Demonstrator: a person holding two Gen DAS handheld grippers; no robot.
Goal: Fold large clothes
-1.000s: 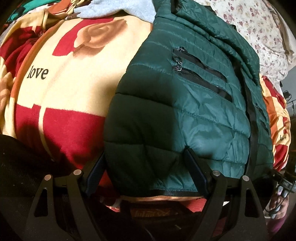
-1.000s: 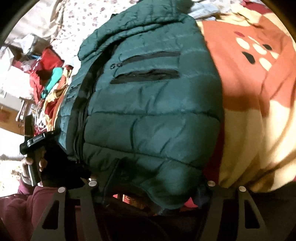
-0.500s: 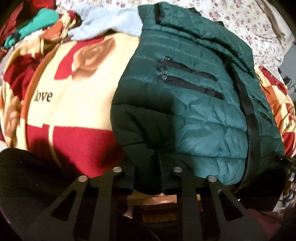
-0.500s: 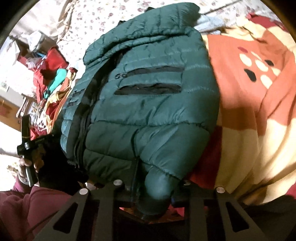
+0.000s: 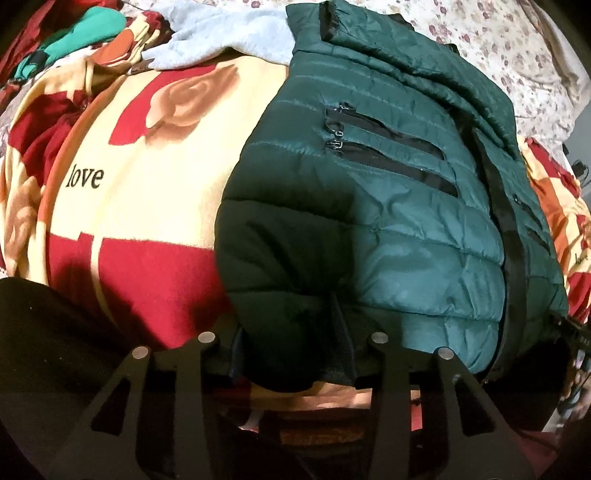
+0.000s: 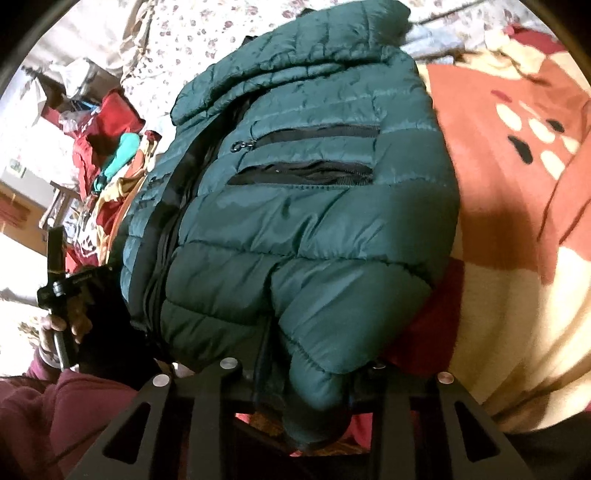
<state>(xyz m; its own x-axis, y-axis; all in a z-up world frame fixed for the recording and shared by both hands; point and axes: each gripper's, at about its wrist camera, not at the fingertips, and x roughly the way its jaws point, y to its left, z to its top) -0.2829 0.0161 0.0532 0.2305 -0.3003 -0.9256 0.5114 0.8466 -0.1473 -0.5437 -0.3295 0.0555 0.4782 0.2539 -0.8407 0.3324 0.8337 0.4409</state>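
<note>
Through my left wrist camera, my left gripper [image 5: 291, 354] has its jaws drawn partway in and pinched on the bottom hem of the green jacket [image 5: 388, 206], a fat dark roll of quilted fabric bulging between them. The rest of the jacket spreads away ahead of the jaws and off to their right, front side up, two black pocket zips [image 5: 384, 158] showing and the main zip running down the far right. To the left of the jaws lies the red and cream blanket [image 5: 140, 177] with the word love on it, and far ahead of them a pale blue cloth [image 5: 221, 33] sits at the jacket's collar. Over to my right wrist camera: my right gripper [image 6: 306, 373] is likewise narrowed down and clamped on the jacket [image 6: 295, 206] hem, a puffy corner squeezed between the jaws and hanging just below them. The jacket stretches ahead of them, collar farthest away. Right of the jaws is the blanket [image 6: 517, 184]; left of them, my left hand [image 6: 62, 325] grips the other tool's handle, maroon sleeve [image 6: 66, 413] below.
</note>
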